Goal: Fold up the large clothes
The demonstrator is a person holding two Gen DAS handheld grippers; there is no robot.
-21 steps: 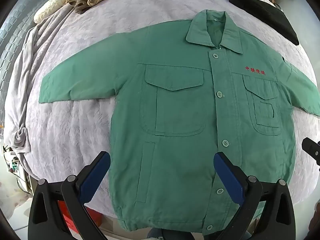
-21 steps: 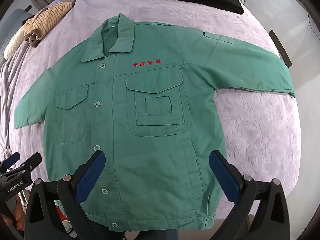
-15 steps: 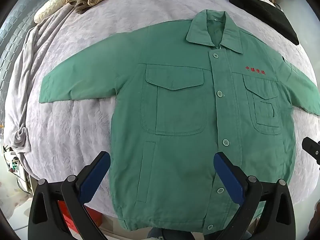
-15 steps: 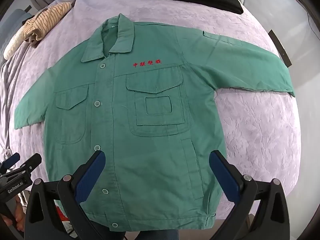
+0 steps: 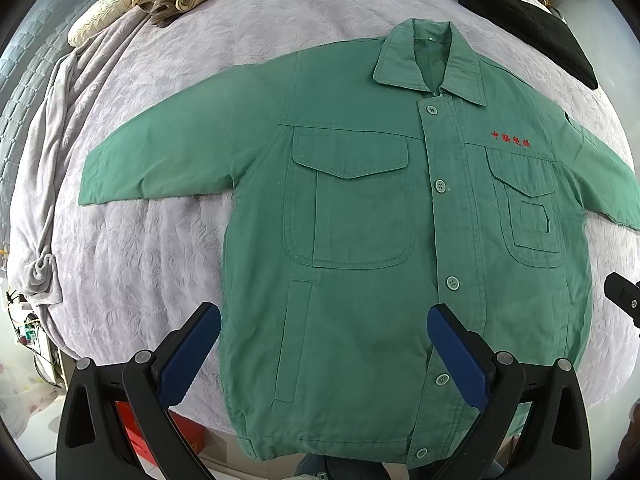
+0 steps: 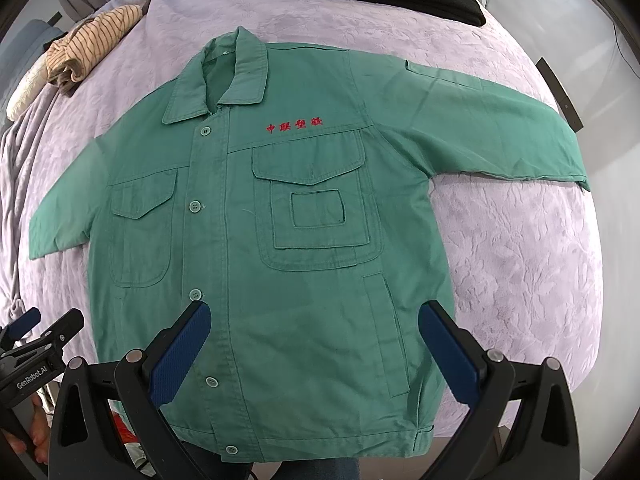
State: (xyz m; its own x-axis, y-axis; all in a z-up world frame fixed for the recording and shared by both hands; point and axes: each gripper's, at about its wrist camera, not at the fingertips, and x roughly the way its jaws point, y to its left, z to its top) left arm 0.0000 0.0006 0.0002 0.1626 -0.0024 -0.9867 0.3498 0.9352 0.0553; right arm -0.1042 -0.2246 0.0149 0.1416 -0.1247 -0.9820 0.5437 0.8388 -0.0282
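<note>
A green jacket [image 5: 360, 240] lies buttoned and face up, spread flat in the middle of the bed [image 5: 140, 260], its hem at the near edge and both sleeves stretched out sideways. The left gripper [image 5: 324, 344] and the right gripper [image 6: 314, 342] hover above the hem, jaws apart and empty. The first fold probably starts with a sleeve: pinch the cuff [image 6: 576, 168] cleanly through both layers, lift low, and carry it straight across the chest so the shoulder seam makes a crisp edge and nothing bunches.

Green jacket [image 5: 360, 240] flat, buttoned, on lilac bedspread [image 5: 140, 260]; left gripper [image 5: 324, 344] at 6 o'clock, fingers wide apart over hem.
</note>
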